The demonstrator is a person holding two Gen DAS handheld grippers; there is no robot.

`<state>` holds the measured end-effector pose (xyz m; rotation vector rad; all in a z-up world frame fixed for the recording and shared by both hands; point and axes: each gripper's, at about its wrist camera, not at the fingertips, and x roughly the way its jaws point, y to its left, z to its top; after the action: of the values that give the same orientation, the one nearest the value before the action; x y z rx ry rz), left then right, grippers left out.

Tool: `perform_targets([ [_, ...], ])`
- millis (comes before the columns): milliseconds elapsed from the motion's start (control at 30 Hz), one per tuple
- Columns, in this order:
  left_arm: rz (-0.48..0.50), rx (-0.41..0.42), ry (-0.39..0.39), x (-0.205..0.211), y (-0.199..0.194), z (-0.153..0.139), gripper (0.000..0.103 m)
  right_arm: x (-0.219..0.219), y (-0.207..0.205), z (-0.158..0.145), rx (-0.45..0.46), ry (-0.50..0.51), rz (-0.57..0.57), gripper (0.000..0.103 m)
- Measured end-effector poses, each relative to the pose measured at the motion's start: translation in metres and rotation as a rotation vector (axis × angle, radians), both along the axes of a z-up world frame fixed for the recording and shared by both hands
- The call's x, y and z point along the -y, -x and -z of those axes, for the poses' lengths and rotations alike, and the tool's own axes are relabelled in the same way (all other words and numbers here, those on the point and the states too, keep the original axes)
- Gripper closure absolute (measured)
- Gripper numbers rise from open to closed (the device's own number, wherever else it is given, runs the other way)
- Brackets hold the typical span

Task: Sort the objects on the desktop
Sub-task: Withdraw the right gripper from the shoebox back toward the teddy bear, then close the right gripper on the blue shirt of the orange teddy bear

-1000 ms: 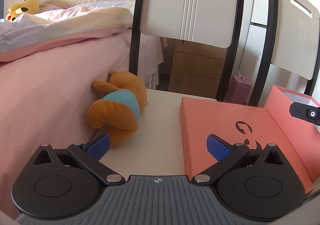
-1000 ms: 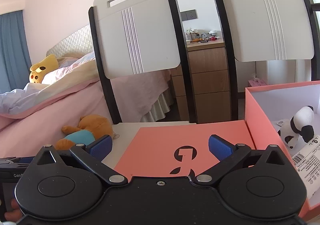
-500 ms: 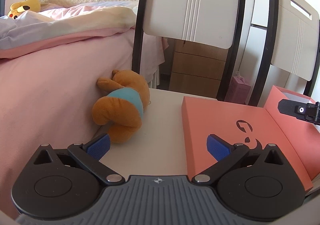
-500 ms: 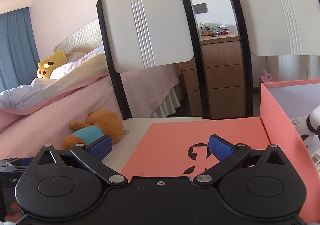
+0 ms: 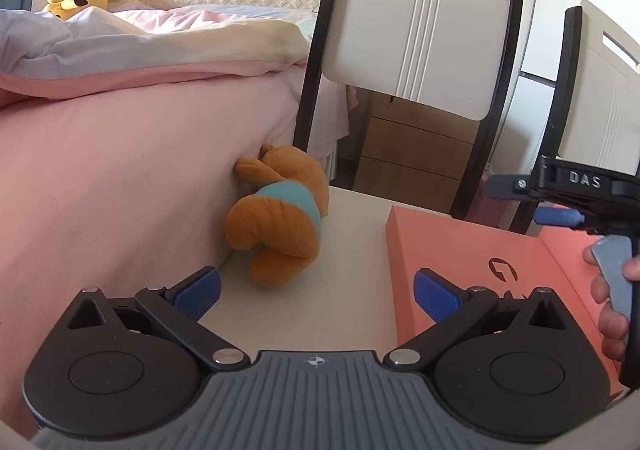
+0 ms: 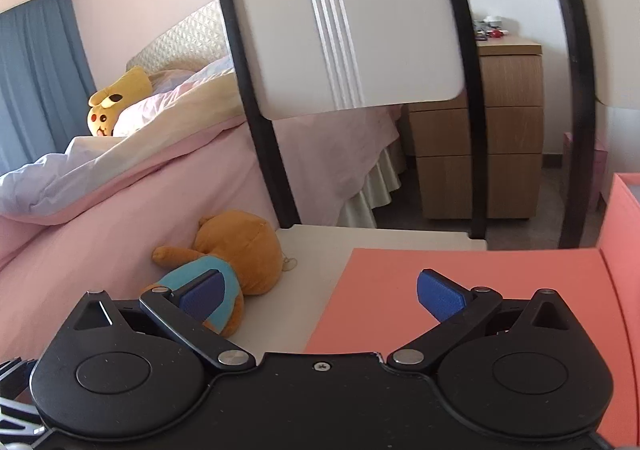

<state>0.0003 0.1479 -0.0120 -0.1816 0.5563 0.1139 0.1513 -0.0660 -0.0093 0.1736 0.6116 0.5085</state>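
**Bear waiting on the table, box at the right**

Pink bedding [image 5: 120, 178] fills the left of our view, pressed against a white table [image 5: 344, 290]. We see the brown bear [image 5: 280, 218] lying on that table against the bed, untouched, so we judge at least this 1 toy is left to sort. Our left gripper [image 5: 316, 290] hangs just short of it, fingers spread and empty. Further right lies the flat lid [image 6: 460, 290], then the box [image 6: 620, 250], its inside cut off, so we cannot tell what it holds. Our right gripper [image 6: 320, 292] is spread wide too, and its left finger hides part of the bear.
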Motion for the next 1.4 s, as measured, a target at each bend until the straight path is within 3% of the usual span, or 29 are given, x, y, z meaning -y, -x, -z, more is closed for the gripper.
perform_targets([
  [333,0.017,0.000,-0.004,-0.001,0.001,0.001,0.000,-0.061,-0.069,0.040,-0.272,-0.250,-0.159,0.001],
  [500,0.058,-0.008,0.019,-0.001,0.002,0.003,0.000,-0.092,-0.087,0.050,-0.280,-0.264,-0.227,0.001],
  [800,0.070,-0.019,0.064,-0.007,0.003,0.006,0.000,-0.130,-0.104,0.080,-0.364,-0.239,-0.250,0.001],
  [1300,0.103,-0.022,0.095,-0.006,0.007,0.006,0.000,-0.154,-0.100,0.095,-0.404,-0.274,-0.253,0.003],
  [1367,0.104,-0.024,0.096,-0.006,0.007,0.006,0.000,-0.155,-0.099,0.095,-0.402,-0.261,-0.244,0.004],
  [1400,0.105,-0.025,0.095,-0.006,0.007,0.006,0.000,-0.156,-0.098,0.095,-0.402,-0.243,-0.237,0.010],
])
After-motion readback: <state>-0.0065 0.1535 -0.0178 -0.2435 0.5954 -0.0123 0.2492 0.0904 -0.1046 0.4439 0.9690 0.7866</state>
